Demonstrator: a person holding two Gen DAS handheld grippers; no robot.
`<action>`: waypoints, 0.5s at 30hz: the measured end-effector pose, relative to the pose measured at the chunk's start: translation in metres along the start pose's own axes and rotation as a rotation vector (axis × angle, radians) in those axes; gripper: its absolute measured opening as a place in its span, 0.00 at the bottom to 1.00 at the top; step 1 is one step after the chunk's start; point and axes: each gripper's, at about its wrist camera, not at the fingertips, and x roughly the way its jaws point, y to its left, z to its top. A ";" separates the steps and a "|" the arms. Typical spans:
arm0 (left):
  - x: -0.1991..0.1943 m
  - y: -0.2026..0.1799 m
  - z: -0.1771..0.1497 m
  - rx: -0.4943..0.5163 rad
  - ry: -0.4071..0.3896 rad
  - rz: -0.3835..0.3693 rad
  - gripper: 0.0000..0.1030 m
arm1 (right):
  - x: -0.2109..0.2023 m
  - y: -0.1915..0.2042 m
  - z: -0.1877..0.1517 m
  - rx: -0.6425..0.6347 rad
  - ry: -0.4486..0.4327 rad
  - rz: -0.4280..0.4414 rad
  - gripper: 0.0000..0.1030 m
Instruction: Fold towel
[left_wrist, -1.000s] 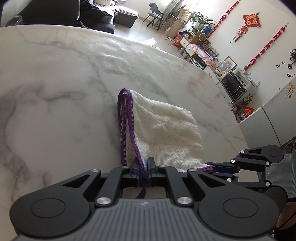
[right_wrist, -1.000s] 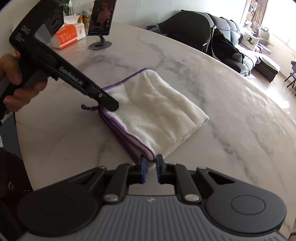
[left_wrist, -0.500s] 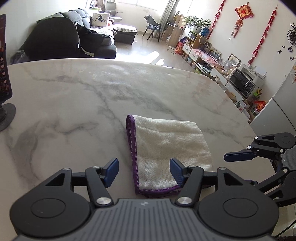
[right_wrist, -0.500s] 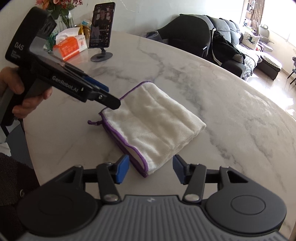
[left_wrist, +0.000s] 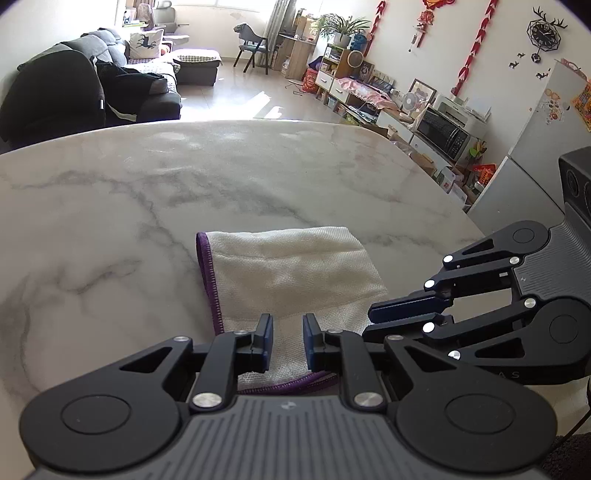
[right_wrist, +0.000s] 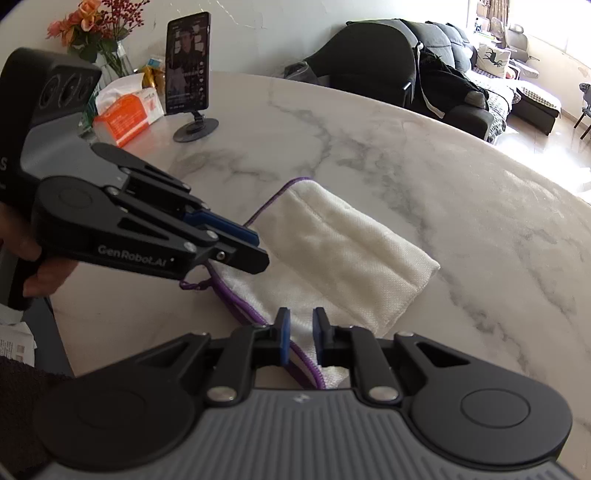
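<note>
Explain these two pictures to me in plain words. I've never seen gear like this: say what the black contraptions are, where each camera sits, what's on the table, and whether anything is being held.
There is no robot here. A person holds a black hand tool in each hand, and each tool ends in two blue-tipped fingers. A wide-angle camera sits on each tool and looks forward along its fingers, so each picture shows its own tool along the bottom edge.

In the left tool's view, the left tongs point at a folded white towel with purple edging, and the right tongs come in from the side. In the right tool's view, the right tongs are at the bottom and the left tongs reach in, gripped by the person's hand.

The towel lies flat on a marble table. A phone on a stand, a tissue box and a vase of flowers stand farther back.

Both tongs have a small gap between the fingers, with nothing held.
</note>
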 end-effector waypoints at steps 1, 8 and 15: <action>0.002 0.002 -0.001 -0.002 0.007 -0.002 0.17 | 0.001 -0.001 -0.002 -0.002 0.008 -0.006 0.14; 0.011 0.010 -0.014 0.007 0.027 -0.021 0.17 | 0.002 -0.021 -0.024 0.060 0.023 -0.011 0.11; 0.003 0.012 -0.008 0.066 0.036 -0.053 0.22 | -0.008 -0.025 -0.020 0.063 0.002 -0.016 0.16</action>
